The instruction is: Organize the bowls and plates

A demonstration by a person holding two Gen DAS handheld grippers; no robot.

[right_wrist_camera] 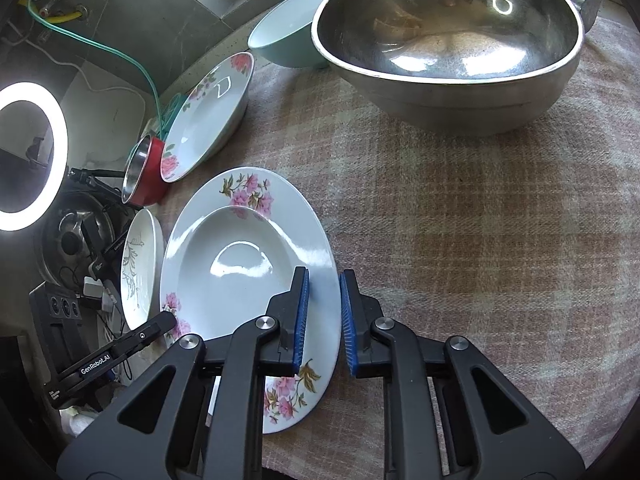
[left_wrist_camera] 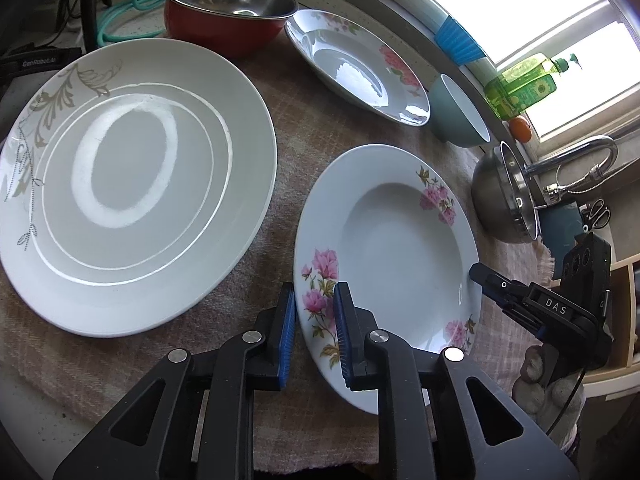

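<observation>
On the checked cloth (right_wrist_camera: 460, 220), near floral plate (left_wrist_camera: 400, 248) straddled at its near rim by left gripper (left_wrist_camera: 314, 320), jaws parted, and at its right rim by right gripper (right_wrist_camera: 323, 316), likewise unclenched. Left: large white plate (left_wrist_camera: 132, 184). Far: second floral plate (left_wrist_camera: 360, 64), red bowl (left_wrist_camera: 228, 8).

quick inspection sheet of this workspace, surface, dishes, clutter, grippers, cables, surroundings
Surface: plaid cloth covers the counter under the dishes.
Job's things: near floral plate; far floral plate; large white plate with grey leaf print; red bowl; teal bowl; steel bowl. All lie apart, none stacked.
Clutter: green soap bottle, an orange fruit, scissors.
Grippers: left gripper straddles the near plate's left rim, jaws apart; right gripper straddles the opposite rim, jaws apart.
Cables: green hose and a white cable behind the dishes.
Surroundings: window, faucet, ring light.
</observation>
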